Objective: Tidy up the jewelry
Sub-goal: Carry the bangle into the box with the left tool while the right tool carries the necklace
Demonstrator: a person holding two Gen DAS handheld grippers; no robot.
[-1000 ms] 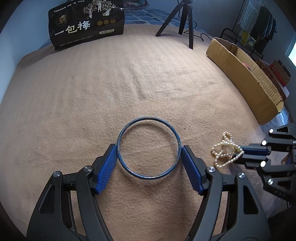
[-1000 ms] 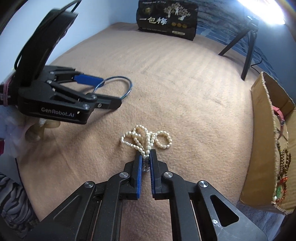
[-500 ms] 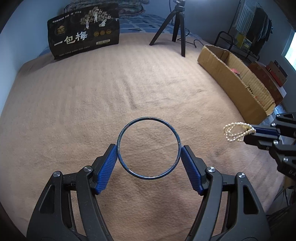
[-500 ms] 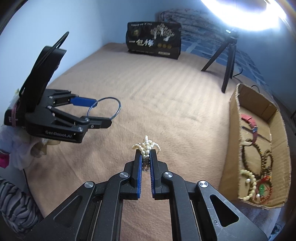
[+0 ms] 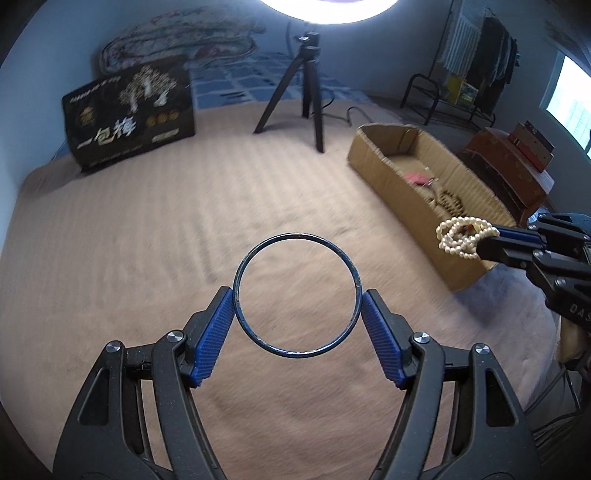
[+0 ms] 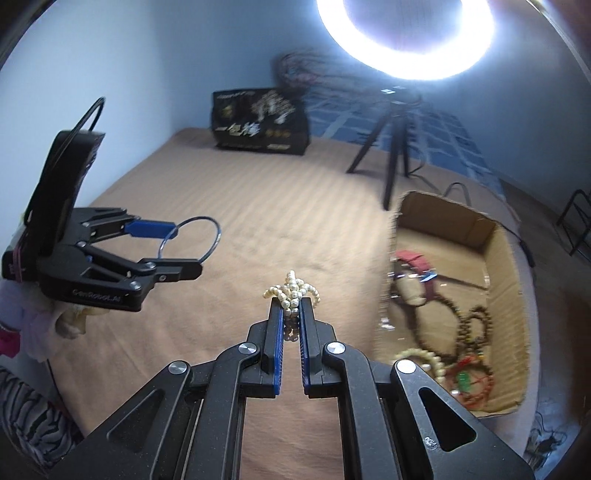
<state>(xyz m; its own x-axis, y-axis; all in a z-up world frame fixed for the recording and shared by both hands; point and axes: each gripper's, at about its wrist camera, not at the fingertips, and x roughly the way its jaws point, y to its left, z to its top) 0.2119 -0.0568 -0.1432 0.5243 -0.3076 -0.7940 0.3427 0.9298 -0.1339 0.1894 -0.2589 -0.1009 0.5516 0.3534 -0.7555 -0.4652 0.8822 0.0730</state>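
My left gripper (image 5: 297, 306) is shut on a thin dark-blue bangle (image 5: 297, 236), its blue pads (image 5: 214, 336) pressing the ring's two sides, held in the air above the tan blanket. The right wrist view shows that gripper (image 6: 183, 245) and the bangle (image 6: 214, 236) at the left. My right gripper (image 6: 291, 306) is shut on a bunched pearl strand (image 6: 293, 284), also lifted clear of the blanket. In the left wrist view the pearl strand (image 5: 463, 238) hangs at the right gripper's tip, in front of the cardboard box (image 5: 402, 195).
The open cardboard box (image 6: 506, 266) at the right holds several bead bracelets (image 6: 465, 332) and a red strap (image 6: 413, 260). A black printed bag (image 5: 129, 118) and a tripod (image 5: 306, 85) stand at the far side. A ring light (image 6: 406, 33) glares overhead.
Both grippers have risen off the blanket with their loads. The pearl strand has left the blanket and moved toward the box. The views have tilted up, bringing the box interior and ring light into sight.
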